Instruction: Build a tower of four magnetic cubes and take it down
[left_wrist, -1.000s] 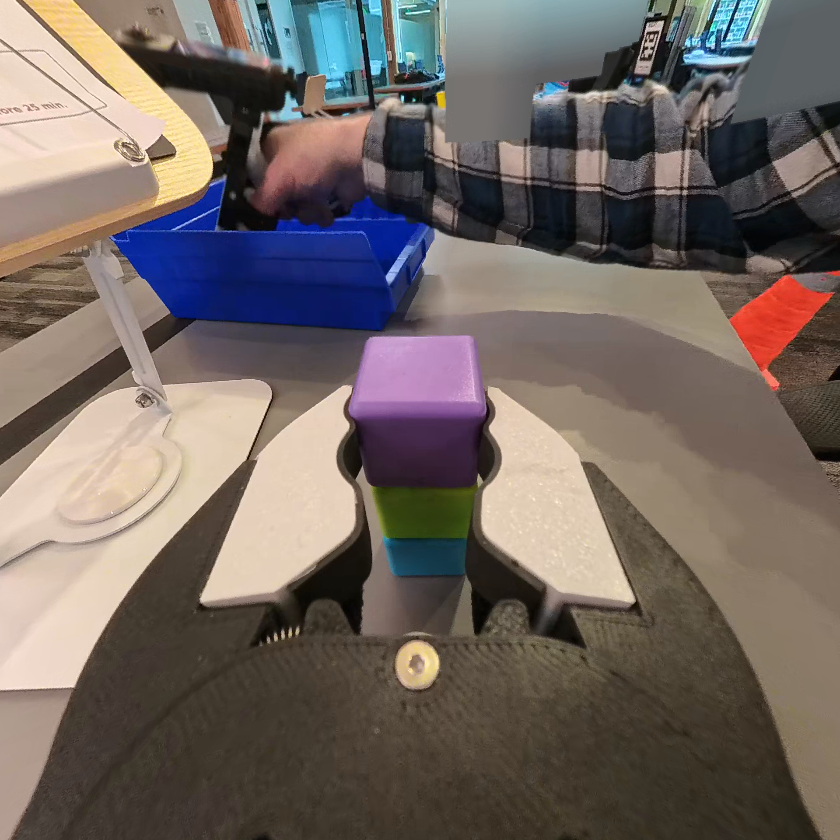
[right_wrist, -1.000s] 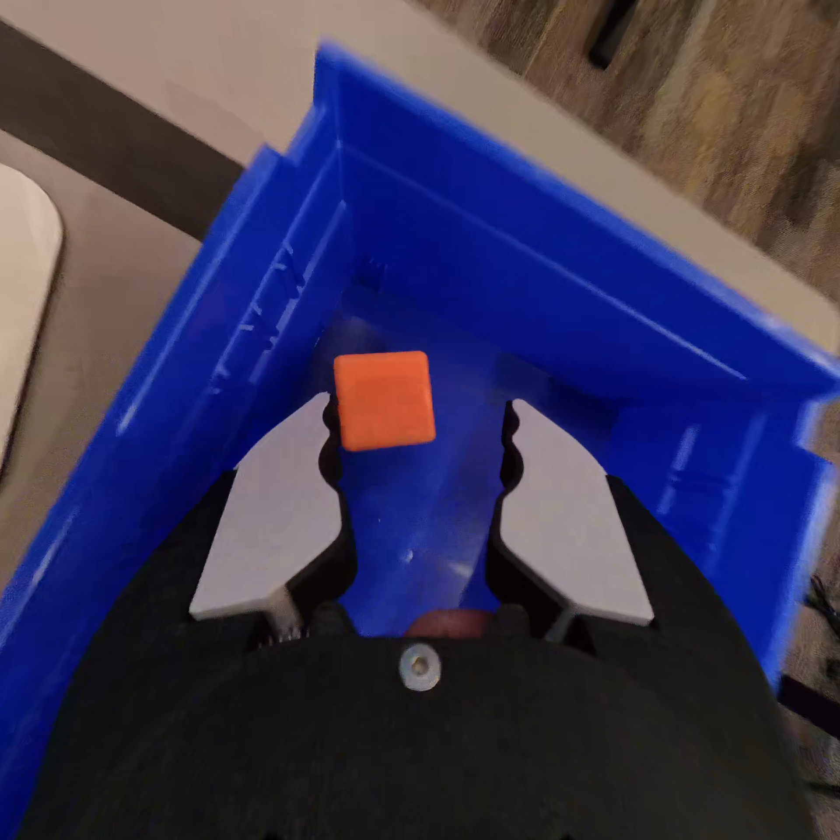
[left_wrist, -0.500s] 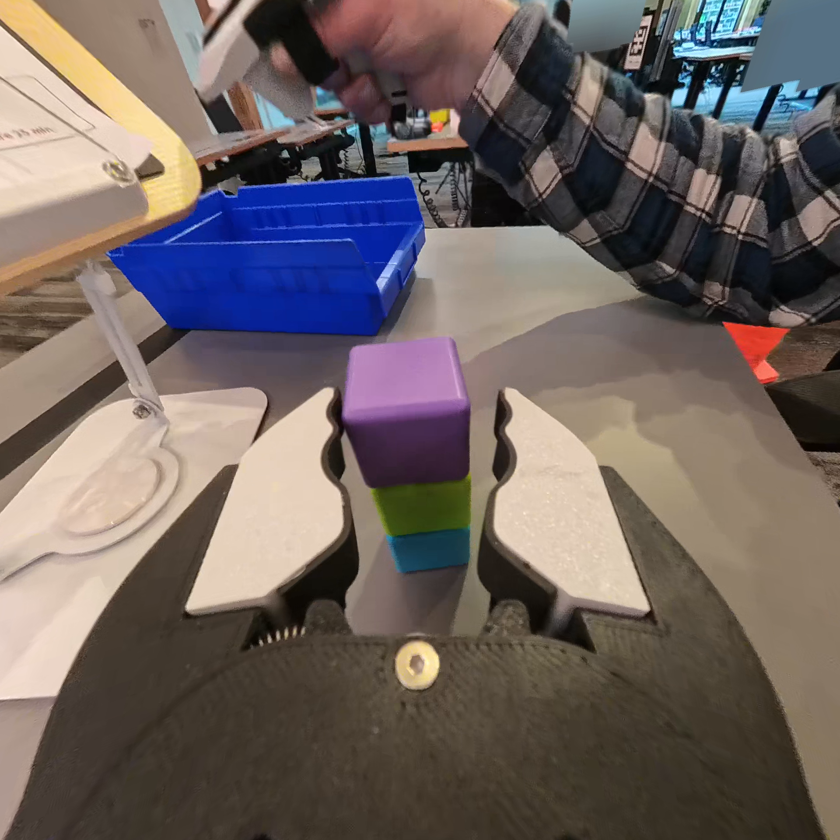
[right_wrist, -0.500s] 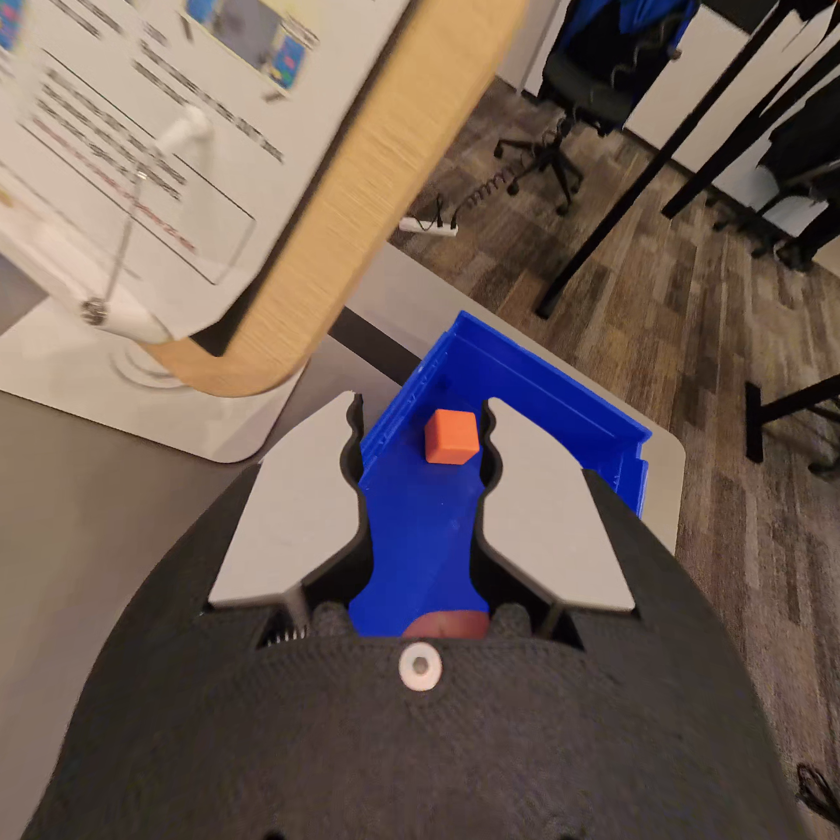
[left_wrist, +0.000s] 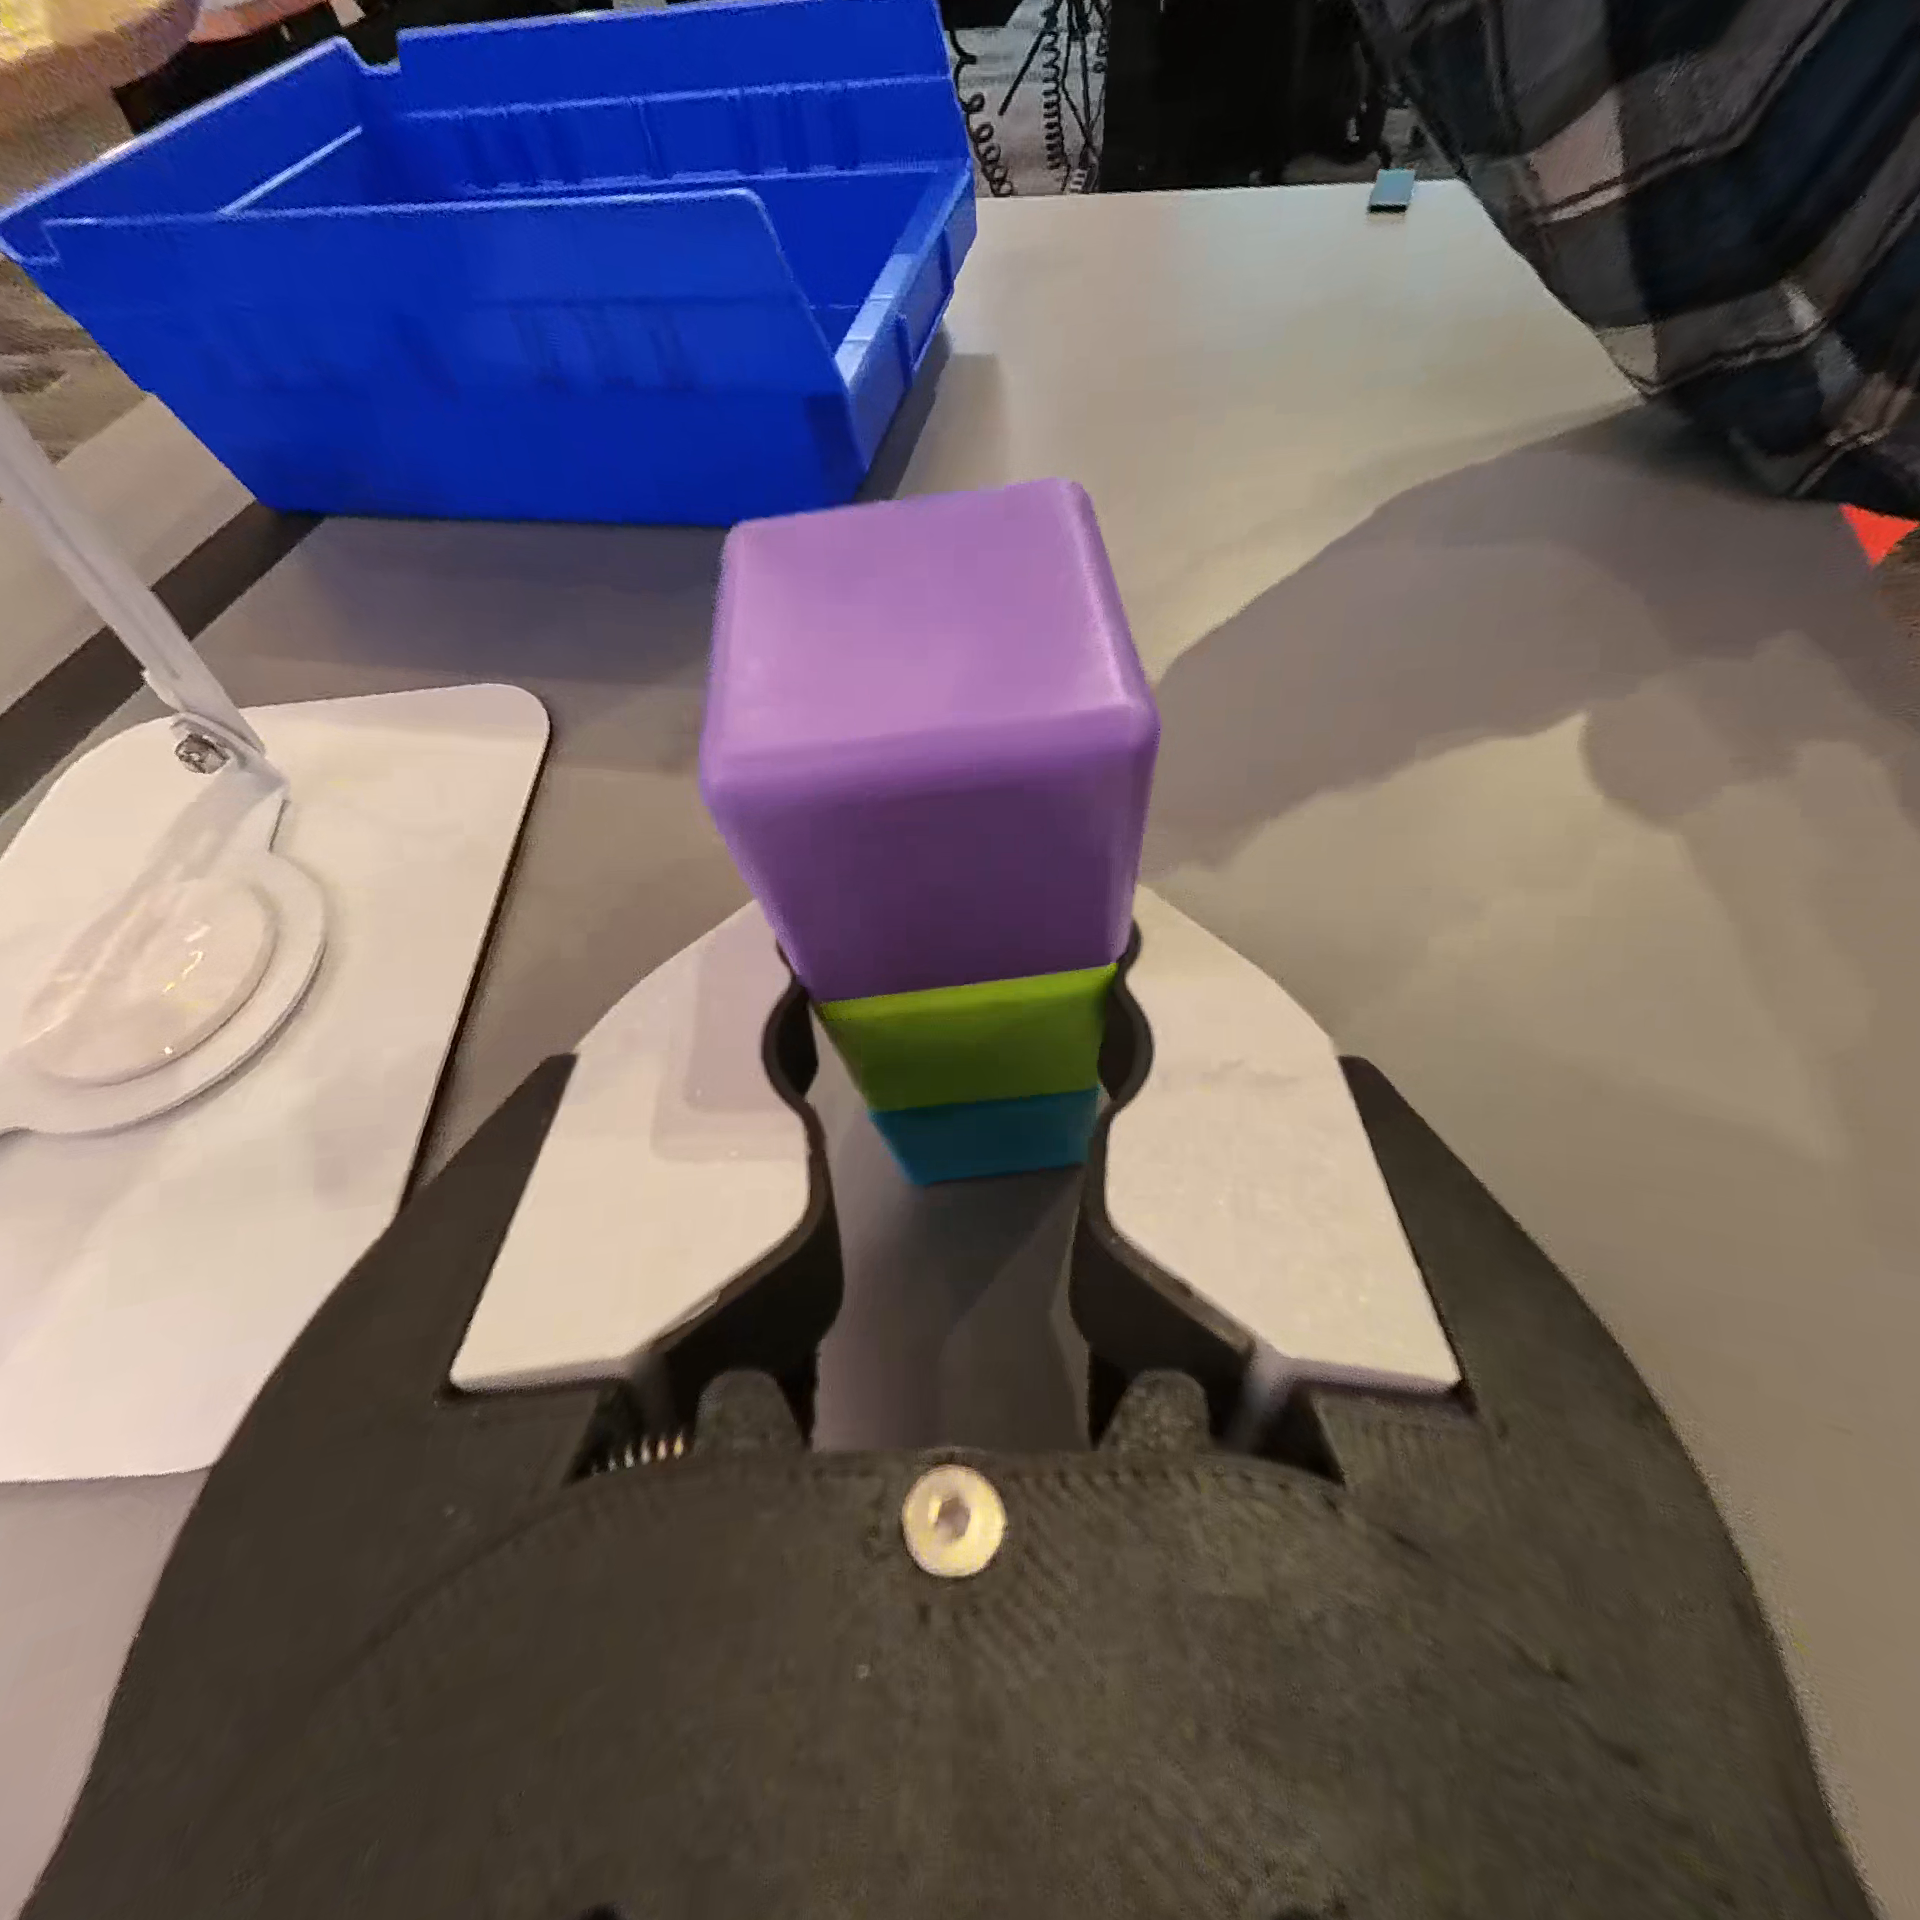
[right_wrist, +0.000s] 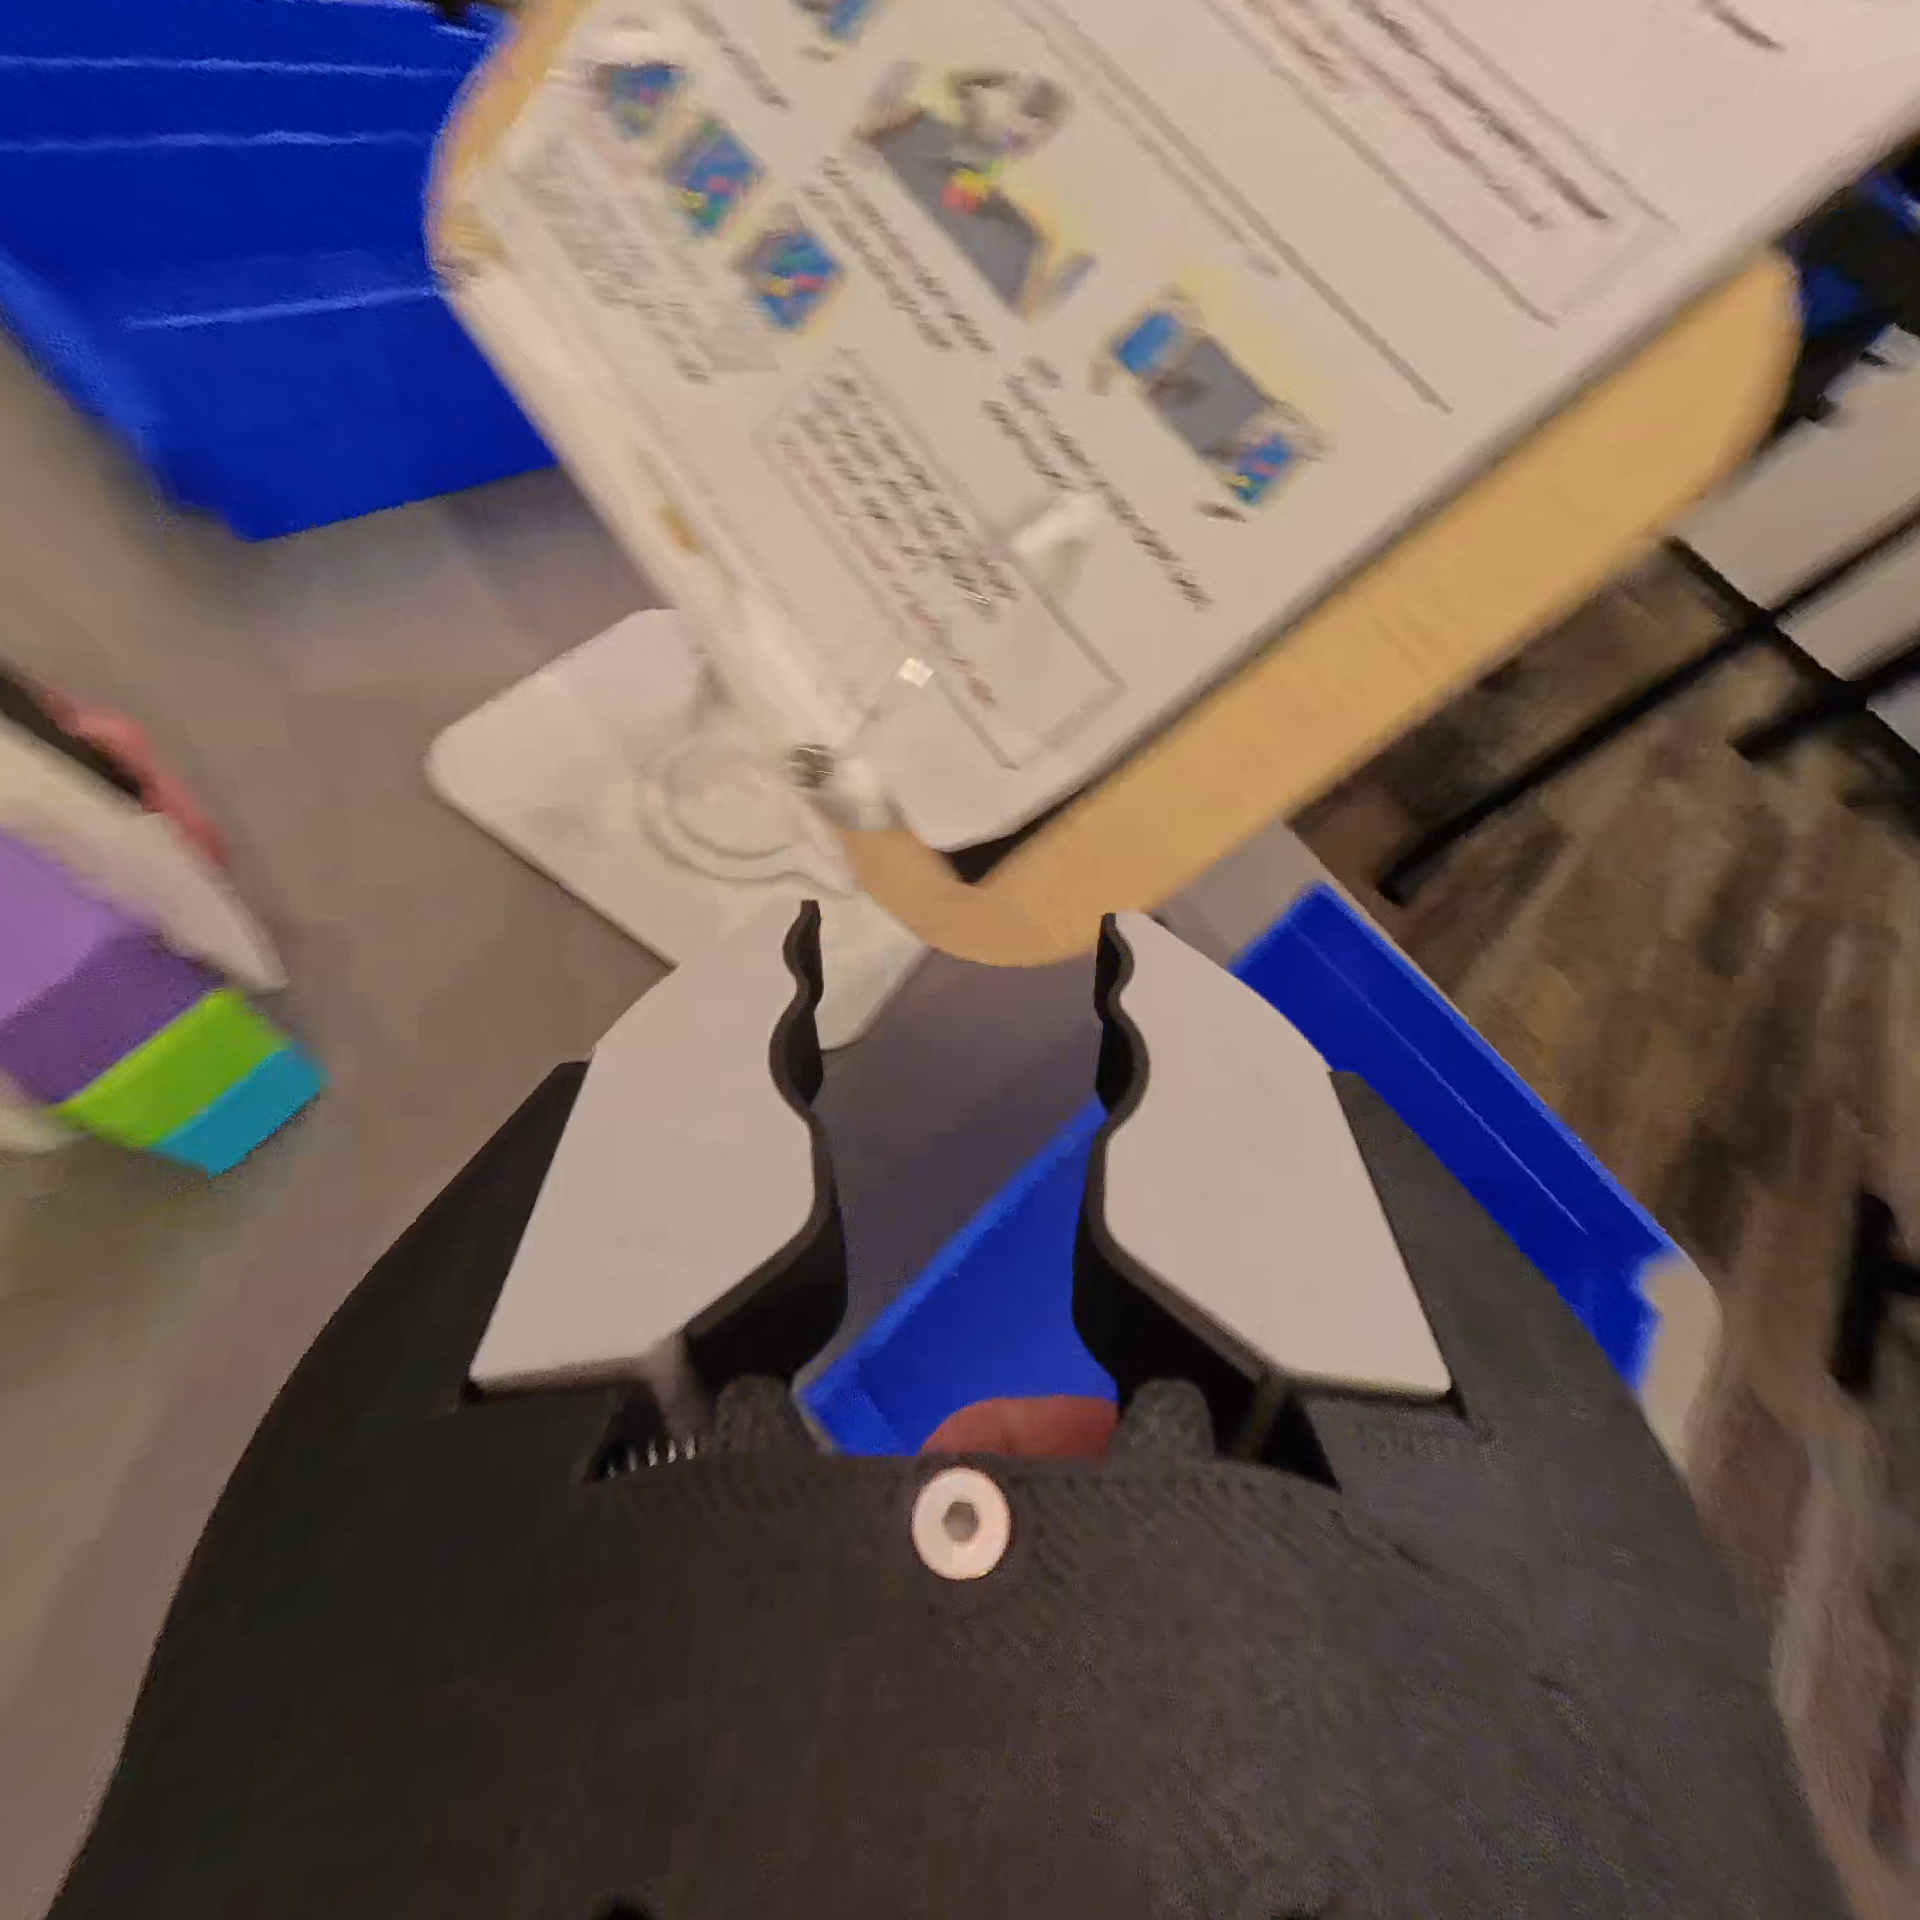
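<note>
A tower of three cubes stands on the grey table (left_wrist: 1455, 935): a purple cube (left_wrist: 925, 727) on top, a green cube (left_wrist: 961, 1039) in the middle and a blue cube (left_wrist: 987, 1138) at the bottom. My left gripper (left_wrist: 956, 935) is low around the tower. Its jaws lie against both sides of the green cube, and the purple cube hides its fingertips. The tower also shows at the left edge of the blurred right wrist view (right_wrist: 135, 1018). My right gripper (right_wrist: 956, 925) is open and empty above the corner of a blue bin (right_wrist: 1403, 1091).
The blue bin (left_wrist: 520, 312) stands behind the tower to the left. A white stand base (left_wrist: 260, 935) sits left of the tower and carries a tilted instruction board (right_wrist: 1039, 364). A plaid sleeve (left_wrist: 1714, 208) hangs at the upper right. More blue plastic (right_wrist: 208, 260) shows beyond the board.
My left gripper let go of the purple cube, dropped lower and closed in around the green cube. My right gripper left the orange cube in the bin, rose and swung towards the tower.
</note>
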